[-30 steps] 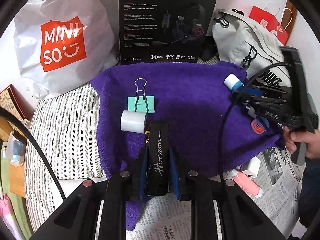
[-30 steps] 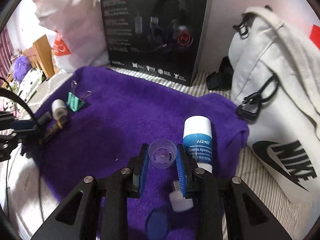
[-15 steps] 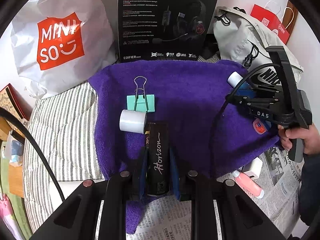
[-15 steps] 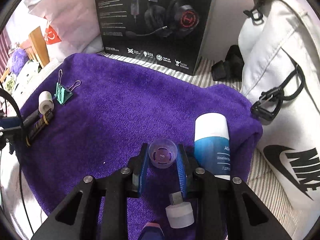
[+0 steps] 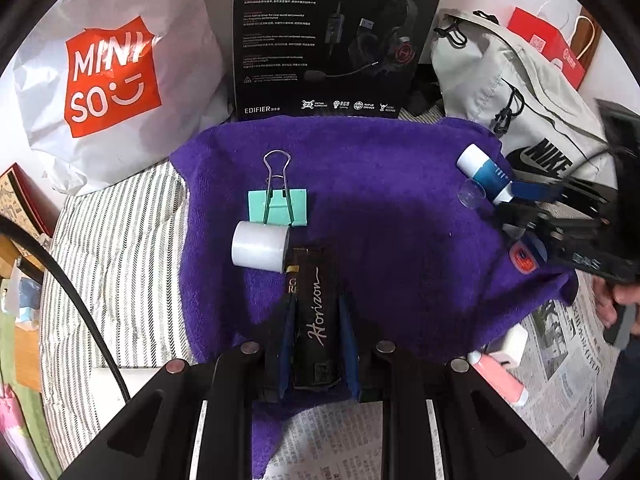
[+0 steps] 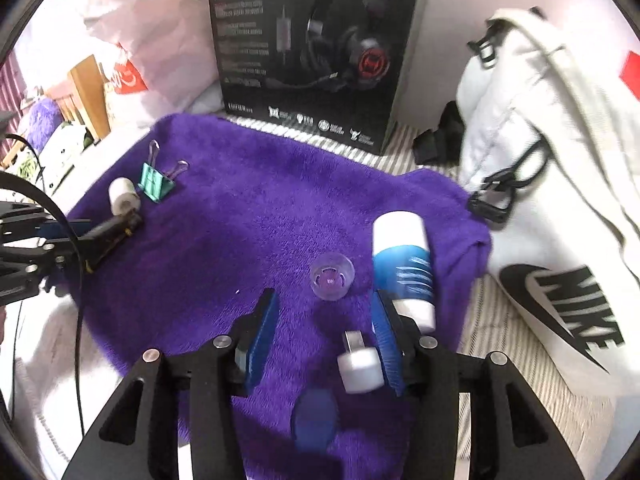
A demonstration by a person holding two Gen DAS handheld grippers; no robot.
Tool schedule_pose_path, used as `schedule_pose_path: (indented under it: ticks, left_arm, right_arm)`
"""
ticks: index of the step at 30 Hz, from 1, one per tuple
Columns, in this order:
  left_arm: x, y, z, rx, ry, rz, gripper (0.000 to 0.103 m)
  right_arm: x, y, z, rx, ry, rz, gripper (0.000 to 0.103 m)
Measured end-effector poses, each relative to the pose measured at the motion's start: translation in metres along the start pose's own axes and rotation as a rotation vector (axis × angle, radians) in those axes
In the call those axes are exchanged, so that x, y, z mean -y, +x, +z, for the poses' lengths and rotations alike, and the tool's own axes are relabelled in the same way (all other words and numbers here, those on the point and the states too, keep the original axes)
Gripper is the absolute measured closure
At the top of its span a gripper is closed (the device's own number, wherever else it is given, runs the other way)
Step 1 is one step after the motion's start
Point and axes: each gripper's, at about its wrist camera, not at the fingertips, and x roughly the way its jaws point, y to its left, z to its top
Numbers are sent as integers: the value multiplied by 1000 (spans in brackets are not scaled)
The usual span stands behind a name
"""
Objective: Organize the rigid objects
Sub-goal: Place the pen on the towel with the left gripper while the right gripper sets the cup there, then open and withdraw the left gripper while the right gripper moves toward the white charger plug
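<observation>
Fingers of the right gripper [image 6: 324, 332] now stand wide apart and hold nothing; half a second ago they were pinched on the clear cap [image 6: 332, 276], which now sits on the purple towel [image 6: 248, 240] just ahead of them, beside the blue-and-white tube [image 6: 402, 264]. That reads as a release: the cap looks placed, and this gripper is free for another item. A small white plug [image 6: 360, 368] and a blue disc [image 6: 316, 416] lie on the towel close under the right gripper.

Across the towel, the left gripper [image 5: 316, 344] is closed, as before, on the black box [image 5: 316, 312], which lies along the fingers with its far end touching the white roll [image 5: 260, 246]. Just beyond the roll lies the green clip [image 5: 278, 208]. I judge the box is about to be set down in that row, though it has not been let go.

Readable writing: "Horizon" in script on the black box; "MINISO" on the white bag [image 5: 108, 80]; "EDIFIER" and "HECATE" on the headset carton [image 5: 332, 36]; "NIKE" on the grey backpack [image 5: 520, 92]. Print on the tube is too blurred to read, as is the newspaper [image 5: 332, 440] under the towel's near edge.
</observation>
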Motion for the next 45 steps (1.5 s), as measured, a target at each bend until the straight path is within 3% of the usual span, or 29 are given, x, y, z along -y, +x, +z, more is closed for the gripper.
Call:
schedule_pose_path:
  ticks: [14, 20, 24, 30, 36, 42, 45]
  left_arm:
    - [18, 26, 19, -36, 43, -9, 82]
    - [29, 40, 19, -42, 75, 56, 82]
    - [29, 41, 15, -38, 62, 55, 82]
    - [31, 37, 12, -42, 61, 35, 71]
    - [32, 17, -6, -44, 21, 33, 69]
    - [27, -31, -31, 41, -27, 21, 57]
    - [27, -48, -46, 58, -27, 27, 55]
  right_arm:
    - [20, -53, -40, 86, 139, 47, 53]
    - [19, -66, -54, 101, 162, 63, 53]
    - [19, -73, -63, 103, 181, 68, 53]
    - [17, -83, -77, 111, 213, 86, 53]
    - [4, -90, -92, 103, 198, 114, 53]
    - [-24, -75, -103, 70, 160, 240, 52]
    - [-37, -59, -102, 54, 132, 263, 52]
